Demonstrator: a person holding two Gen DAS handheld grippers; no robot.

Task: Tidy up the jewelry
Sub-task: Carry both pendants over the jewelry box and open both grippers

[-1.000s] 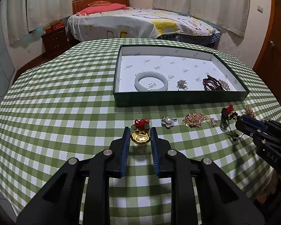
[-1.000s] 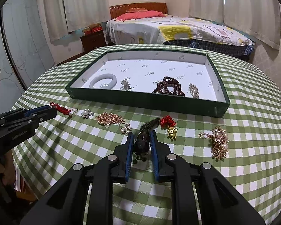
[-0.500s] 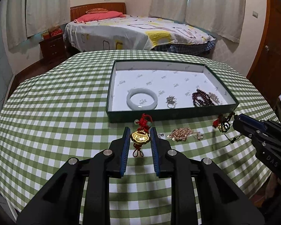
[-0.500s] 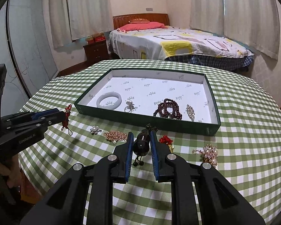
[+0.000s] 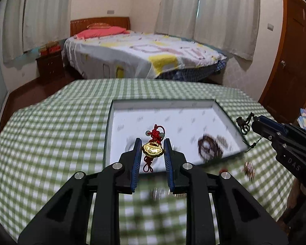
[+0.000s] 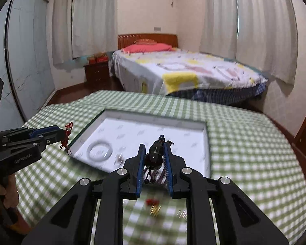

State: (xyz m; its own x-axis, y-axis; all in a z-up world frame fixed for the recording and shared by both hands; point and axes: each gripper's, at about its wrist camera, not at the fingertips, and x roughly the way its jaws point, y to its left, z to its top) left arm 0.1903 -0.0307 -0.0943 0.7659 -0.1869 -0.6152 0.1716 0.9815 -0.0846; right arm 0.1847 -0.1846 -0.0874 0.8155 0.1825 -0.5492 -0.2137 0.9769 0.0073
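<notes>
Both my grippers have risen off the table since a second ago. Left gripper clamps one gold lock charm; right gripper clamps one dark bead pendant, both above the tray at twelve o'clock, one jade bangle inside.

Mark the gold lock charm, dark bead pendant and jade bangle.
gold lock charm (image 5: 153, 149): left wrist view, centre of the gold plate.
dark bead pendant (image 6: 154, 157): right wrist view, large glossy bead.
jade bangle (image 6: 91, 147): right wrist view, left side of the ring, blurred.
</notes>
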